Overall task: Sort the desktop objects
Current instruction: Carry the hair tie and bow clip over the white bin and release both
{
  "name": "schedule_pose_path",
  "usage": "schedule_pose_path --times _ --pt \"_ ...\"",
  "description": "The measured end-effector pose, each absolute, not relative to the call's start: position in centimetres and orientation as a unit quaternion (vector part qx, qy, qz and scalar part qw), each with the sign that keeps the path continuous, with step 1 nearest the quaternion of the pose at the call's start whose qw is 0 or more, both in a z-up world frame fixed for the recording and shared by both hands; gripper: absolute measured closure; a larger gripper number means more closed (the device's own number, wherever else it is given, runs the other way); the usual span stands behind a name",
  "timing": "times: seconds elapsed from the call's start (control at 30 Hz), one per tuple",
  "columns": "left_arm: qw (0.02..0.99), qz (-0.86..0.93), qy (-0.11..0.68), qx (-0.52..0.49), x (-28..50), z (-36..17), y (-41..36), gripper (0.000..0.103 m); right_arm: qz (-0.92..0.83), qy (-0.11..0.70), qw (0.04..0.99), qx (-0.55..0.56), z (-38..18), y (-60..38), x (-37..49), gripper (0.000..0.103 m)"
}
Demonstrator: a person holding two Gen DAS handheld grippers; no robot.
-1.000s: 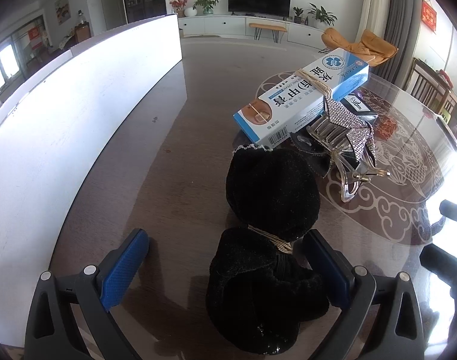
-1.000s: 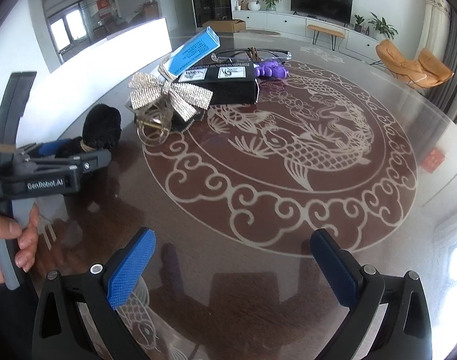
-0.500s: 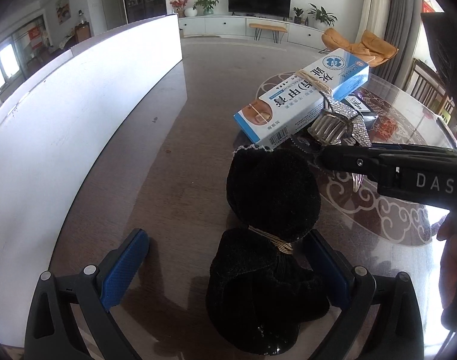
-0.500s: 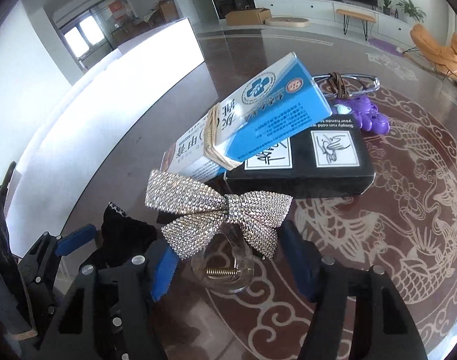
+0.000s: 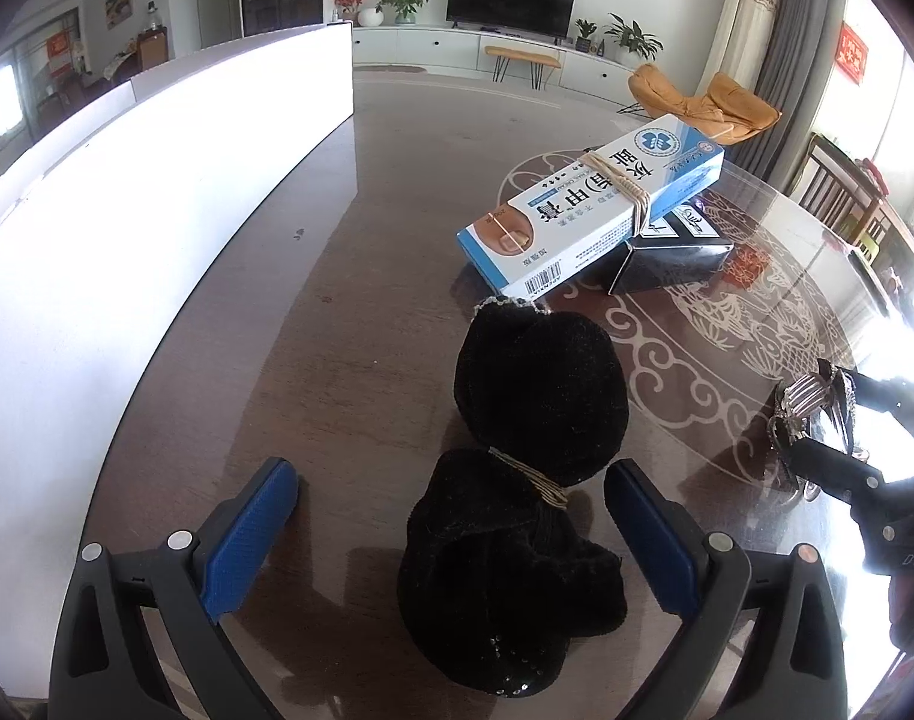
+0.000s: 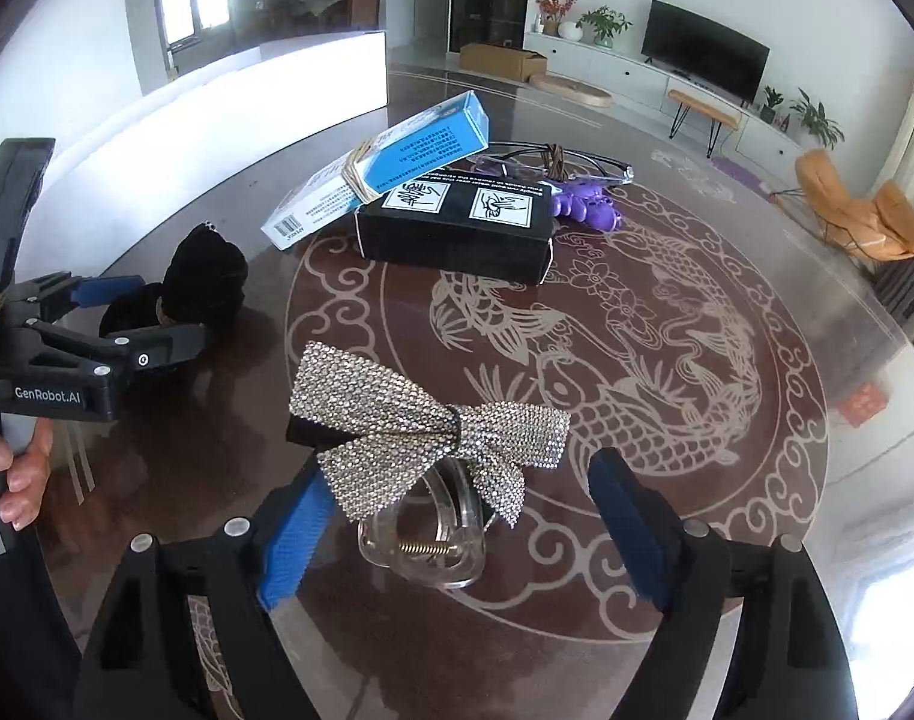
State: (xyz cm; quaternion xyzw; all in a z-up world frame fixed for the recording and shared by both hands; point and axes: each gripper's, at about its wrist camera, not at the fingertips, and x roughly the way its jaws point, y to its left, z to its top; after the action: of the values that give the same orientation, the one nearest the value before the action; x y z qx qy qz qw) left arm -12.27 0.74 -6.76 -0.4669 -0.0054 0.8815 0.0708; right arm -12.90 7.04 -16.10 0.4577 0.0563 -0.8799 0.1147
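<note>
The right gripper (image 6: 457,531) stands with its jaws apart around the sparkly bow hair clip (image 6: 426,438); they have just been opening, and the clip sits between the blue pads on the glass table (image 6: 727,480), near the front edge and well apart from the pile of boxes. The left pad (image 6: 294,534) looks to be touching the bow's lower loop, while the right pad is clear of it, so I judge the clip released, not held.

Risks from here: if the right gripper pulls away sideways, that left pad could drag the bow and tip the clear clip body under it. The smooth glass would let it slide easily.

The left gripper (image 5: 450,534) is also wide, its pads either side of the black velvet bow (image 5: 517,468), the right one just beside it and neither pressing on it. Closing off-centre could catch only the soft loop and leave the bow to flop or slip out. The blue and white box (image 5: 589,210) leans on the black box (image 5: 673,252) further back; a knock could shift it.

Both grippers point steeply down at the table. A hand (image 6: 18,468) grips the left tool's handle at the left edge.
</note>
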Motion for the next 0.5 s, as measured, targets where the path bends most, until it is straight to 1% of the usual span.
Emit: schedule_pose_path --times 0.07,0.1,0.13,0.17,0.2,0.3,0.37,0.43,0.5 --pt "0.079 0.883 -0.002 -0.462 -12.3 -6.8 1.0 0.001 -0.875 0.014 0.123 0.467 -16.7 7.6 -13.5 0.019" --pt "0.085 0.886 0.003 -0.456 -12.3 -6.8 1.3 0.013 -0.873 -0.005 0.128 0.47 -17.1 7.7 -13.7 0.019" --pt "0.091 0.89 0.012 -0.448 -12.2 -6.6 1.5 0.034 -0.875 -0.017 0.131 0.467 -17.2 7.5 -14.0 0.019" --pt "0.099 0.892 0.019 -0.44 -12.1 -6.5 1.9 0.047 -0.878 -0.023 0.131 0.46 -17.1 7.4 -14.0 0.021" --pt "0.11 0.893 0.022 -0.436 -12.0 -6.4 2.1 0.07 -0.88 -0.023 0.127 0.458 -17.1 7.2 -13.9 0.026" --pt "0.132 0.892 0.006 -0.433 -11.8 -6.1 2.2 0.071 -0.879 -0.029 0.129 0.459 -16.9 6.9 -13.4 0.037" --pt "0.137 0.899 0.001 -0.417 -11.3 -5.3 2.0 0.071 -0.881 -0.021 0.13 0.454 -16.5 6.8 -12.5 0.04" --pt "0.141 0.903 -0.014 -0.406 -10.8 -4.3 1.7 0.071 -0.887 -0.002 0.127 0.445 -15.9 6.8 -11.6 0.041" --pt "0.151 0.902 -0.047 -0.402 -10.2 -3.4 0.8 0.071 -0.893 0.012 0.127 0.431 -14.9 6.9 -10.9 0.042"
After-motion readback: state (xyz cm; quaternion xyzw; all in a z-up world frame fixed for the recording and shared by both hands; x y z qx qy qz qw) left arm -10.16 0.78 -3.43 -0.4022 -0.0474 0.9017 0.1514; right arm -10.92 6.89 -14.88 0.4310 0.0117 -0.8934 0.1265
